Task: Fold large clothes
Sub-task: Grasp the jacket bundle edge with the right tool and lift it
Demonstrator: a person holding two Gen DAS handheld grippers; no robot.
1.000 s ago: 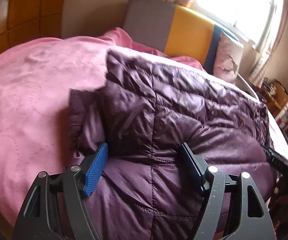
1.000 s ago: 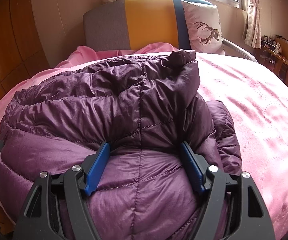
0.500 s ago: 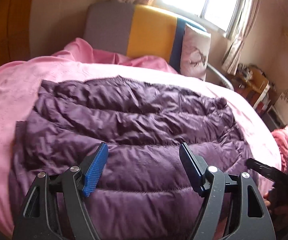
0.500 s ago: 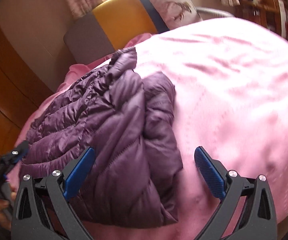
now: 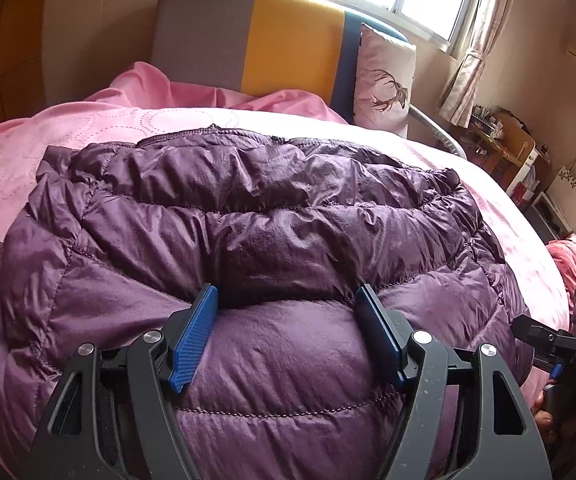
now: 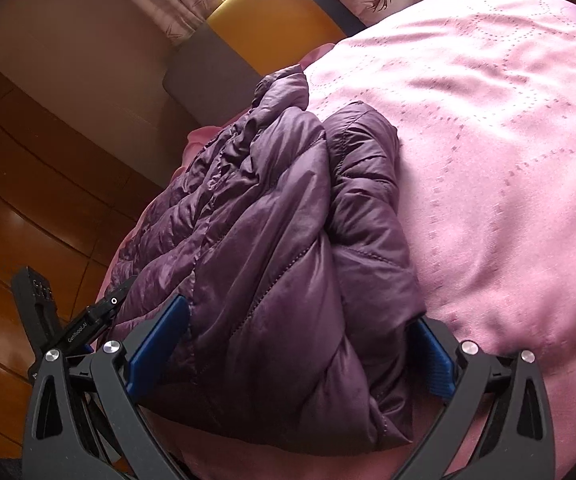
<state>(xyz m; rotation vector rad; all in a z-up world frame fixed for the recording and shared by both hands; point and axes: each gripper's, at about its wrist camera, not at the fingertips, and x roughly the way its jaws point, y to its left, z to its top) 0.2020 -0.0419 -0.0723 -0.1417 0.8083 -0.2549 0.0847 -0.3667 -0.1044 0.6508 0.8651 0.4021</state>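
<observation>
Left wrist view: the left gripper (image 5: 288,320) has its jaws set apart over the near puffed panel of the purple jacket (image 5: 247,220). Both blue pads (image 5: 193,338) press into the padding, so it appears to be clamped on a bulge of the jacket. The jacket lies folded across the pink bedspread (image 5: 7,184), collar edge toward the far headboard (image 5: 247,44). The right gripper (image 5: 548,340) shows at the right edge, just beside the jacket's right end.

Right wrist view: the right gripper (image 6: 300,344) has just been opening and its jaws stand released, at full spread. The jacket's near right end (image 6: 288,280) lies between them, with no squeeze visible on the cloth. The pink bedspread (image 6: 488,140) extends to the right and far side.

Step in hand, as judged: one fold has been laid and the right side let go. The next move likely calls for the left gripper to release, then for both to take the jacket's ends for a further fold
</observation>
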